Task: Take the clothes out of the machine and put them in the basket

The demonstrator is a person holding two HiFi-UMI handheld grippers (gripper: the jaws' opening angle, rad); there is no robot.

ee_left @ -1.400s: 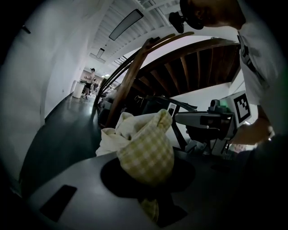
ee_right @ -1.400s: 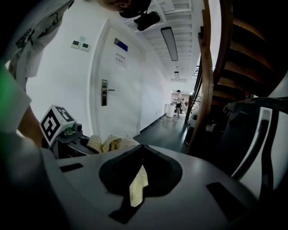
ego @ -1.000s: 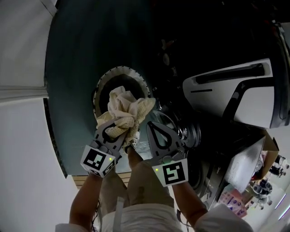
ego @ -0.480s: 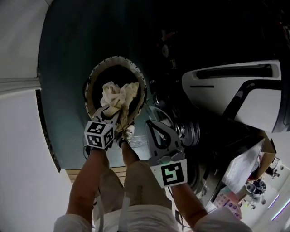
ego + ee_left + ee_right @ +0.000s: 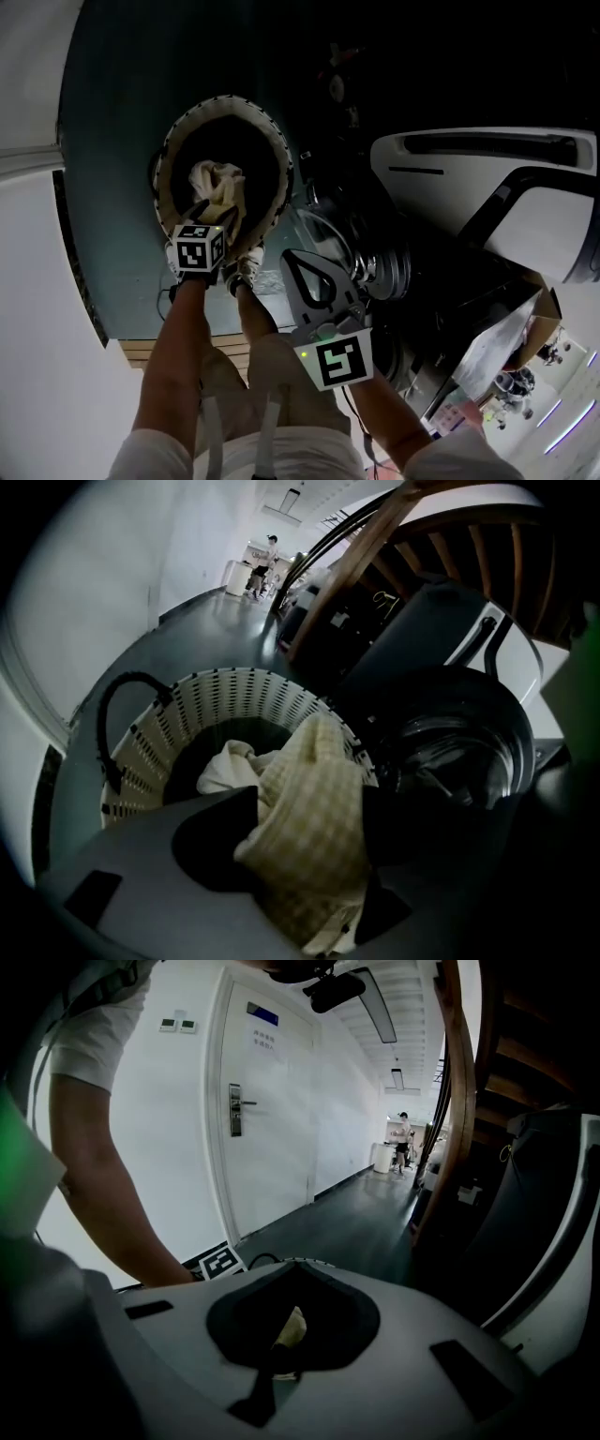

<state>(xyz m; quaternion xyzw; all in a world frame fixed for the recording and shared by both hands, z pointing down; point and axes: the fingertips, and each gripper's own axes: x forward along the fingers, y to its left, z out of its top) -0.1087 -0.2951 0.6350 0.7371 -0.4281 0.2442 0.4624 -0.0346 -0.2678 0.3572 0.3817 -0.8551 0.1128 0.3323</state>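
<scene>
A person is leaning over a white basket [image 5: 234, 700], with the left gripper [image 5: 211, 214] dipping into it so that the cloth [image 5: 309, 827] is landing inside rather than on the rim. Its jaws are opening, and the pale checked cloth is lying loosely between them and sagging into the basket. The right gripper [image 5: 298, 258] is hanging beside it with jaws together, gripping nothing (probably kept free for the next reach), near the machine [image 5: 459, 752] just right of the basket
</scene>
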